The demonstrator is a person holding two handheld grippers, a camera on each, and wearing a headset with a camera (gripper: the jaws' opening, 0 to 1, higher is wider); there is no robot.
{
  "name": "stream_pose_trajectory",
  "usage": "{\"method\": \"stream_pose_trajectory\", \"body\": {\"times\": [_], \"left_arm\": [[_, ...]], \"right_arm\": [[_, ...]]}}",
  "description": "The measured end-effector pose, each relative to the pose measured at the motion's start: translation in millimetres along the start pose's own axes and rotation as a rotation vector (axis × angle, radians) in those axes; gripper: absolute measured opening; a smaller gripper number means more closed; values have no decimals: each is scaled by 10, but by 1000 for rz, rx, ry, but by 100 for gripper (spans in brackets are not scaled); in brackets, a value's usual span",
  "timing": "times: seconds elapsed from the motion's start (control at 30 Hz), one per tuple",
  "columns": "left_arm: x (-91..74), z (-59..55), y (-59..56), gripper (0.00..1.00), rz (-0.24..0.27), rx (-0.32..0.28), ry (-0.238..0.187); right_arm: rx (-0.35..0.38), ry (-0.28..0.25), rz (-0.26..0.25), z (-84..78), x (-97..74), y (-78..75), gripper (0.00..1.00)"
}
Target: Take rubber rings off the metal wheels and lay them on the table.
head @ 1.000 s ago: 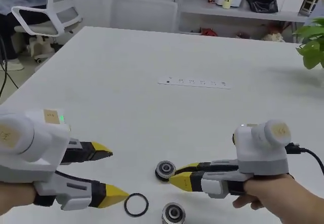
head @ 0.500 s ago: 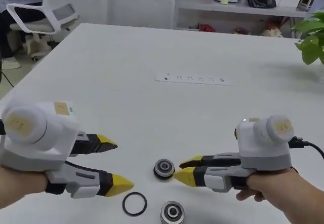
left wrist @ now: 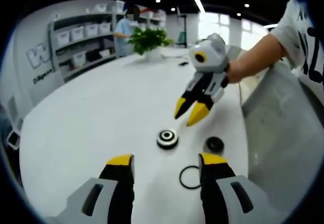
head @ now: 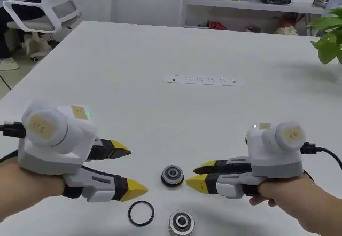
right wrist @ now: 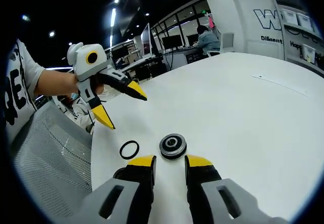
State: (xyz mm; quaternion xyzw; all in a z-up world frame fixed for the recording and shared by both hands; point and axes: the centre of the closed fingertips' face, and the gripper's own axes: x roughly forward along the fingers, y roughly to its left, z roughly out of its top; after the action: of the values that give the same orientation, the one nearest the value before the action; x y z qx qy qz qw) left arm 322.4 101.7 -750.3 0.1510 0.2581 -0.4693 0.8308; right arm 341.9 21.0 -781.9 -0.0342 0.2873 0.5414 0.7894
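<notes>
Two metal wheels lie on the white table (head: 160, 60) near its front edge. One wheel (head: 172, 175) (left wrist: 167, 138) (right wrist: 173, 146) sits between the two grippers. The other wheel (head: 181, 223) (left wrist: 214, 144) lies closer to me. A loose black rubber ring (head: 141, 213) (left wrist: 190, 177) (right wrist: 129, 149) lies flat beside them. My left gripper (head: 133, 170) (left wrist: 167, 159) (right wrist: 124, 110) hovers wide open, left of the first wheel. My right gripper (head: 193, 174) (right wrist: 170, 161) (left wrist: 192, 113) points at that wheel from the right, jaws narrowly open, holding nothing.
A white power strip (head: 203, 80) lies across the table's middle. A potted plant (head: 328, 41) stands at the far right edge. An office chair (head: 45, 9) and shelves (head: 251, 4) stand beyond the table. The front edge is close below the wheels.
The head camera has tilted, shifting the scene. The left gripper has risen and moved slightly right. The right gripper's tips have drawn back a little from the wheel.
</notes>
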Motion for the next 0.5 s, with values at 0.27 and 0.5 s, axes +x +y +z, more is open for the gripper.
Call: {"method": "stream_pose_trajectory", "body": {"times": [0.27,0.5], "left_arm": [[101,-9,-25,51,-12,0,3],[157,-41,9,49,-15,0,12]], "right_arm": [[-27,10,1,-27,87,-4,20],[-38,21,3,-52,151,-13,21]]}}
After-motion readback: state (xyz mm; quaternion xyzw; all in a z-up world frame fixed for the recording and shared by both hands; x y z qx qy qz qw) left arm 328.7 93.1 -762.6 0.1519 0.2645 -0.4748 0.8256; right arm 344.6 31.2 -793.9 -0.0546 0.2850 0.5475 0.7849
